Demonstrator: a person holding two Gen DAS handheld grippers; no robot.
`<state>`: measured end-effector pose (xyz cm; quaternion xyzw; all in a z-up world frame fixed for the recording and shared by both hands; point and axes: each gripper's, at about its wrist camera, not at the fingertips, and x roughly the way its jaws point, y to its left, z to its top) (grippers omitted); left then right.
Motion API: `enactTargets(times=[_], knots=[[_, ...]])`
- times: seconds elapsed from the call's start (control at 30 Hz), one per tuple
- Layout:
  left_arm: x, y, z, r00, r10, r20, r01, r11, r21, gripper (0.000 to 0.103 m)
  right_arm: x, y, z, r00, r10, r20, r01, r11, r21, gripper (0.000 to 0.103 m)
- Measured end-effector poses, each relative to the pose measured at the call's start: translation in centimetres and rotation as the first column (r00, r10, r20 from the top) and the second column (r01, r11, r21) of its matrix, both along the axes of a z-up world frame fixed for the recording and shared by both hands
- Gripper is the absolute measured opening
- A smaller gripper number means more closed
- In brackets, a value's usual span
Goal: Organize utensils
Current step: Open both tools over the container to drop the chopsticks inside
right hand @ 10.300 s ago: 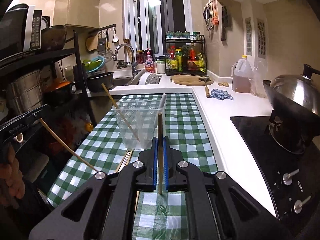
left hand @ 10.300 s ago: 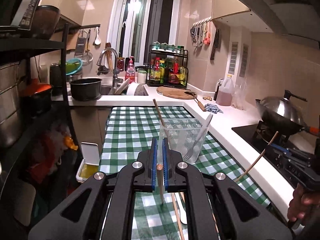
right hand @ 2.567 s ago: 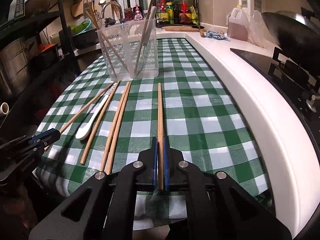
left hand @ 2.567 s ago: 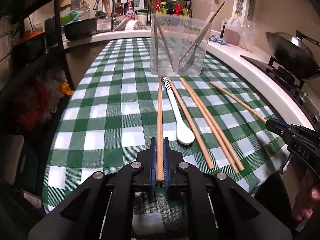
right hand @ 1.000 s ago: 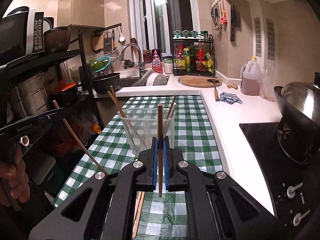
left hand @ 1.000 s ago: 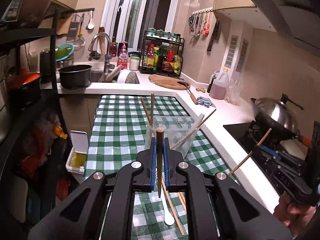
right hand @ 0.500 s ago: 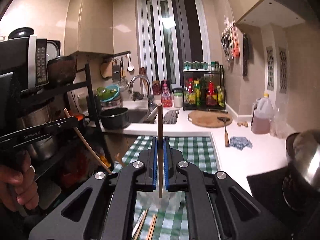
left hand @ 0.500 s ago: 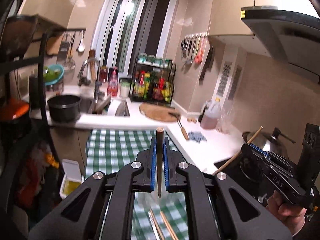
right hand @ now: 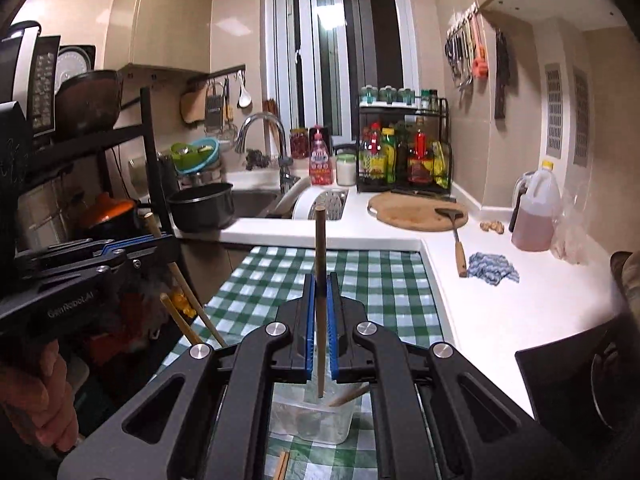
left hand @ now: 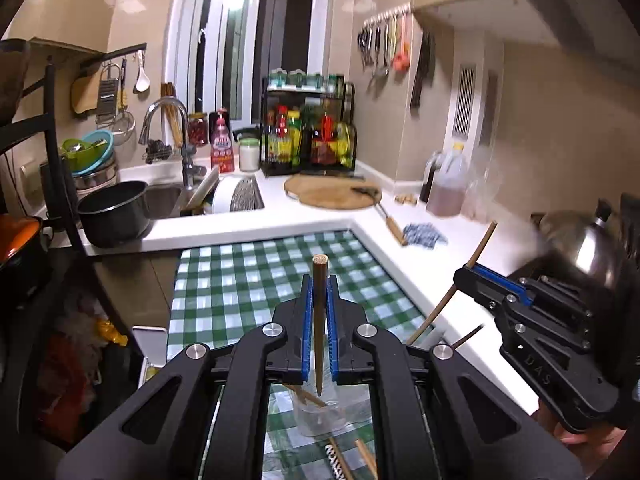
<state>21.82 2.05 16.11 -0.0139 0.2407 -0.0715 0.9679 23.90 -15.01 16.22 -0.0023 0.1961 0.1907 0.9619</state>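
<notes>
Both tongs are closed tight, each on a single wooden chopstick held nearly upright. The left tongs [left hand: 319, 300] pinch a dark chopstick [left hand: 319, 320] whose lower tip hangs at 6 o'clock, just above the mouth of the clear plastic container [left hand: 320, 416]. The right tongs [right hand: 319, 300] clamp their own chopstick [right hand: 319, 280], its tip likewise poised over that container [right hand: 312, 420]. A few sticks already lean inside the container, so the sorting looks partly done. Left on the green checked surface [left hand: 240, 280], at 6 o'clock below the container, lie at least one more chopstick [left hand: 366, 458] and a patterned white handle [left hand: 336, 460], most likely a spoon. As I judge it, the two held sticks need dropping in, then those leftovers follow.
</notes>
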Motion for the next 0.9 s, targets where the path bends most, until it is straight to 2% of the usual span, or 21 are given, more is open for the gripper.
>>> enactTargets(times=[0.2, 0.33, 0.37, 0.4, 0.47, 0.5, 0.73, 0.9], knots=[[0.6, -0.6, -1.8, 0.999, 0.006, -0.032, -0.005, 0.999, 0.043, 0.007, 0.6, 0.0, -1.8, 0.999, -0.007, -0.031, 0.006, 0.999, -0.033, 0.007], [0.0, -0.3, -1.8, 0.999, 0.025, -0.027, -0.024, 0.999, 0.038, 0.009, 0.5, -0.3, -2.2, 0.998, -0.026, -0.054, 0.024, 0.999, -0.039, 0.03], [-0.2, -0.3, -1.7, 0.999, 0.025, -0.023, -0.024, 0.999, 0.033, 0.009, 0.3, -0.3, -2.1, 0.998, -0.033, -0.052, 0.031, 0.998, -0.046, 0.032], [-0.7, -0.3, -1.5, 1.0, 0.026, -0.012, -0.026, 0.999, 0.027, 0.011, 0.0, -0.3, -2.1, 0.998, -0.037, -0.046, 0.035, 0.998, -0.05, 0.032], [-1.6, -0.4, -1.0, 1.0, 0.027, 0.016, -0.028, 0.999, 0.023, 0.025, -0.8, -0.5, -1.6, 0.999, -0.046, -0.026, 0.044, 0.998, -0.055, 0.034], [-2.1, -0.4, -0.7, 0.999, 0.029, 0.028, -0.03, 0.999, 0.023, 0.027, -1.1, -0.6, -1.4, 0.999, -0.05, -0.017, 0.049, 0.997, -0.058, 0.035], [-6.5, -0.5, 1.7, 0.994, 0.035, 0.1, -0.036, 0.999, 0.002, 0.027, -4.8, -1.9, 1.0, 0.993, -0.093, 0.076, 0.097, 0.994, -0.056, 0.035], [-9.6, -0.2, 1.9, 0.993, 0.036, 0.115, -0.034, 0.999, -0.019, 0.027, -8.4, -3.4, 2.4, 0.987, -0.108, 0.122, 0.112, 0.993, -0.029, 0.036]])
